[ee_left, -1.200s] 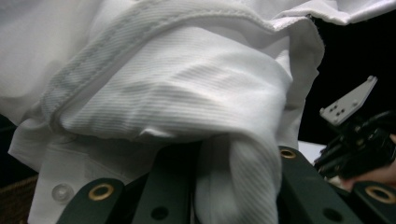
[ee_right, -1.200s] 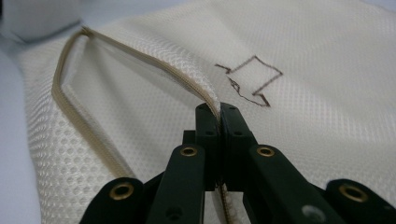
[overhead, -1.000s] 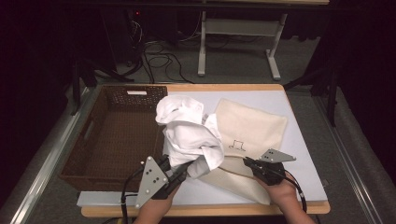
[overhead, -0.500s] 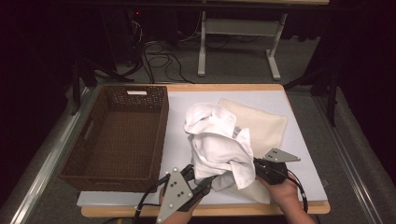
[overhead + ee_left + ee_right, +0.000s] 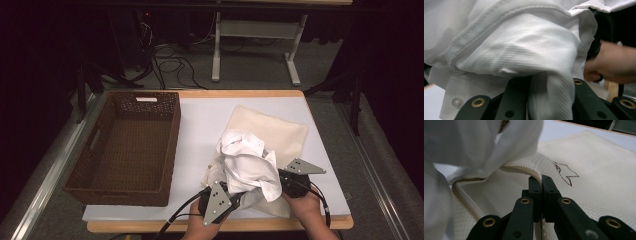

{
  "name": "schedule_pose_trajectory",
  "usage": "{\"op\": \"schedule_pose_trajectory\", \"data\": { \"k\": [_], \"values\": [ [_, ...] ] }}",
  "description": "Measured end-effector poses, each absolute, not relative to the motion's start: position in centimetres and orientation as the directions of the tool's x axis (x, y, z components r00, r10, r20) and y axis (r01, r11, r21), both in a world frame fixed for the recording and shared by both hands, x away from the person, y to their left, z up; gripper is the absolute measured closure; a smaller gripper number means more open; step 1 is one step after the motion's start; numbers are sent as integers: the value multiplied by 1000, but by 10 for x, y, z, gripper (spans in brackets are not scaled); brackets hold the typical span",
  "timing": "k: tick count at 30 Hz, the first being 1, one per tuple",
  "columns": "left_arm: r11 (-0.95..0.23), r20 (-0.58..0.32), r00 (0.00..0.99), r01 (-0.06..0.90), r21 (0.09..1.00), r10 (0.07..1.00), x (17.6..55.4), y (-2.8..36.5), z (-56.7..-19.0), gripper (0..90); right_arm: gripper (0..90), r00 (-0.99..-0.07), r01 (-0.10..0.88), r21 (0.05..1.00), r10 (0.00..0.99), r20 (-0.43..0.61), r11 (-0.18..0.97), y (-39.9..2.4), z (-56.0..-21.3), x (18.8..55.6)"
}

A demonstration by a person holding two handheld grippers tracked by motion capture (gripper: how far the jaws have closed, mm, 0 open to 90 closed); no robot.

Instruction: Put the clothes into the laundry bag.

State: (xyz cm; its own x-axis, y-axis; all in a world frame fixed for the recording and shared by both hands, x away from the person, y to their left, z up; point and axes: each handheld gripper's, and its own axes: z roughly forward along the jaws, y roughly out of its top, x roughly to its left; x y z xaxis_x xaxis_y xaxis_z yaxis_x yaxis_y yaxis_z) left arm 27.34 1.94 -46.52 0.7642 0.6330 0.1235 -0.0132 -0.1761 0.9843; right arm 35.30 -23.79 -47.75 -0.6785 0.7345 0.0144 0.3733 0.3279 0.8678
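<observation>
Nearest the person, at the front edge of the pale grey surface (image 5: 200,120), the left claw (image 5: 235,196) is clenched on a bunched fold of the crumpled white ribbed cotton garment (image 5: 247,162); in the left gripper view that fold (image 5: 549,100) is pinched between the two black jaws, with a buttoned hem lying just beside them; the grey three-cornered plate on this claw tilts towards the camera in the high view. Beside it, the right claw (image 5: 285,181) is closed tight on the upper zippered edge of the cream mesh fabric laundry bag (image 5: 280,132); the right gripper view shows the claw (image 5: 541,181) nipping that raised edge, so that the bag's mouth (image 5: 496,192) gapes below it, and a small brown line drawing (image 5: 564,173) is stitched on the mesh just beyond the jaws. The white garment hangs bunched between the two claws, over the bag's near end and touching it; part of it hangs at the left of the right gripper view (image 5: 474,145), above the open mouth; whether any of it lies inside the bag I cannot tell. The bag lies flat on the surface's right half, its far end reaching towards the back edge. Farther left, well apart from the claws, stands the dark brown woven wicker rectangular basket (image 5: 172,145) with a white label on its far wall.
</observation>
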Motion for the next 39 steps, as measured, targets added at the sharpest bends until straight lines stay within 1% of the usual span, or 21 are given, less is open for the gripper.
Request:
{"op": "schedule_pose_trajectory", "data": {
  "k": [4, 8, 14, 20, 23, 25, 27, 28, 29, 31, 38, 39],
  "values": [
    [-213, 108, 765, 38, 976, 635, 282, 13, -478, 766, 888, -675, 370, 874, 737, 20, 315, -238, -475, 351],
    [-194, 70, 764, 73, 978, 641, 291, 7, -484, 766, 889, -687, 347, 883, 726, 10, 316, -238, -473, 349],
    [-238, 92, 749, 90, 967, 656, 305, -11, -487, 766, 891, -682, 338, 896, 731, 23, 287, -241, -470, 347],
    [-288, 110, 749, 111, 951, 653, 310, -20, -495, 767, 895, -677, 331, 901, 736, 20, 281, -244, -469, 346],
    [-328, 116, 749, 141, 934, 652, 314, -21, -500, 767, 896, -672, 319, 904, 741, 5, 284, -245, -467, 345],
    [-338, 108, 751, 160, 927, 652, 315, -22, -502, 767, 896, -670, 319, 905, 742, 5, 281, -245, -467, 344],
    [-373, 93, 753, 211, 904, 651, 322, -23, -508, 767, 897, -667, 305, 909, 745, -7, 283, -245, -466, 343],
    [-373, 93, 753, 211, 904, 651, 322, -23, -508, 766, 897, -667, 305, 909, 745, -7, 283, -245, -466, 343],
    [-387, 76, 755, 245, 889, 652, 326, -23, -512, 766, 897, -665, 301, 912, 746, -9, 279, -245, -464, 342],
    [-397, 64, 755, 269, 878, 653, 330, -24, -516, 765, 897, -670, 290, 913, 742, -19, 285, -245, -464, 342],
    [-390, 40, 756, 291, 873, 653, 332, -25, -519, 757, 897, -672, 280, 920, 740, -15, 273, -246, -461, 340],
    [-375, 18, 763, 297, 878, 646, 332, -23, -518, 740, 897, -673, 279, 921, 739, -14, 271, -247, -462, 340]
  ]
}}
